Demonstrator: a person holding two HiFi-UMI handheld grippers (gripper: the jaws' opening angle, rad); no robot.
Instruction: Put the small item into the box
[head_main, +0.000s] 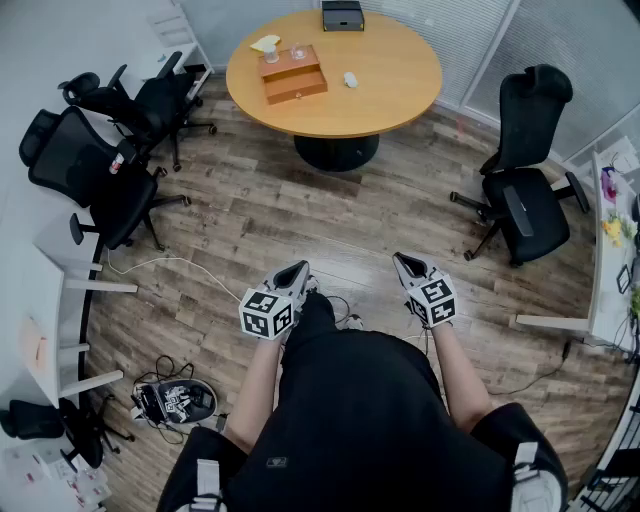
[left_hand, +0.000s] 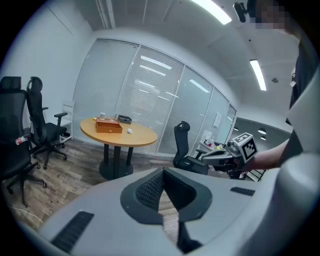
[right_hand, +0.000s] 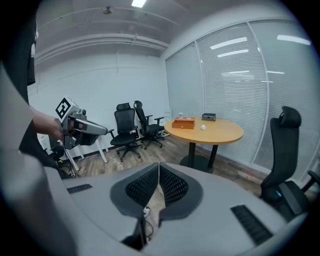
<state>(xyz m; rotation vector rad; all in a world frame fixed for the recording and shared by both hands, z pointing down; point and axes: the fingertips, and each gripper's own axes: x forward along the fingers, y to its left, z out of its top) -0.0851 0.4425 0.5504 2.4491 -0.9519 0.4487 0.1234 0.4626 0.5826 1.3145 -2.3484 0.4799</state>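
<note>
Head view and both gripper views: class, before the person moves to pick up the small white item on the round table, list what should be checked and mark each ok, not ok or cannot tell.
1. Left gripper empty: ok, jaws together on nothing.
2. Right gripper empty: ok, jaws together on nothing.
3. Small white item in sight, lying free on the round table beside the wooden box: ok.
4. Item within reach: not ok, the table stands well away across the floor.
5. Jaws open for a grasp: not ok, both shut.
6. Wooden box open to take the item: cannot tell.
</note>
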